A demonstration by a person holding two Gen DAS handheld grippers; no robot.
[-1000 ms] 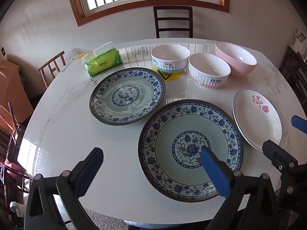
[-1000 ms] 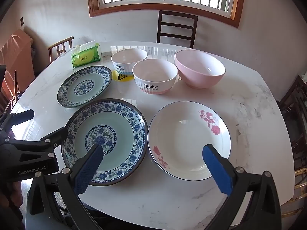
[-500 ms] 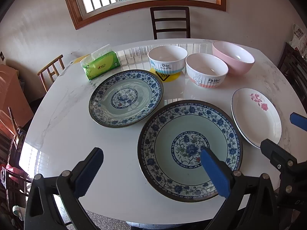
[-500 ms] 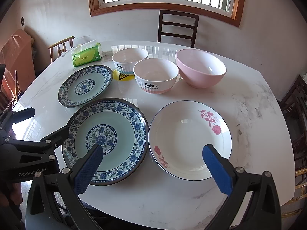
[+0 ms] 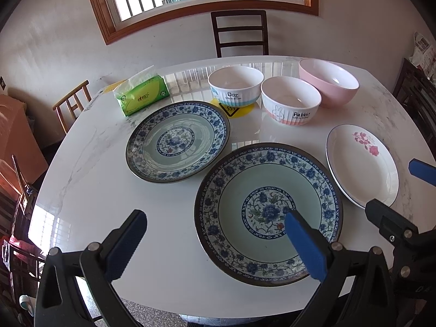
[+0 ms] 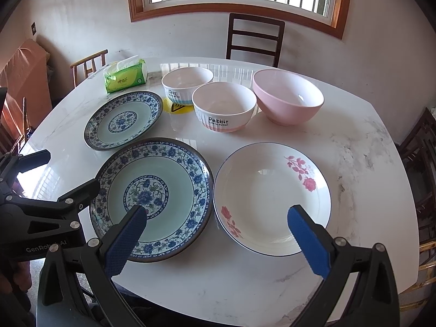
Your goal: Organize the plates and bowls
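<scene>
On the white marble table lie a large blue-patterned plate (image 5: 268, 212) (image 6: 152, 197), a smaller blue-patterned plate (image 5: 177, 141) (image 6: 122, 120) and a white plate with red roses (image 5: 361, 163) (image 6: 272, 199). Behind them stand a "Dog" bowl (image 5: 235, 87) (image 6: 186, 83), a "Rabbit" bowl (image 5: 290, 100) (image 6: 223, 107) and a pink bowl (image 5: 328, 81) (image 6: 287, 96). My left gripper (image 5: 215, 234) is open and empty above the table's near edge, left of the large plate's centre. My right gripper (image 6: 218, 231) is open and empty above the near side of the rose plate.
A green tissue pack (image 5: 141, 94) (image 6: 125, 76) sits at the far left of the table. A yellow coaster (image 5: 235, 109) lies under the Dog bowl. A dark chair (image 5: 239, 32) stands behind the table, a wooden chair (image 5: 72, 103) at its left.
Both grippers have drifted slightly forward and the view shifted a little; nothing on the table has moved, and both grippers stay open.
</scene>
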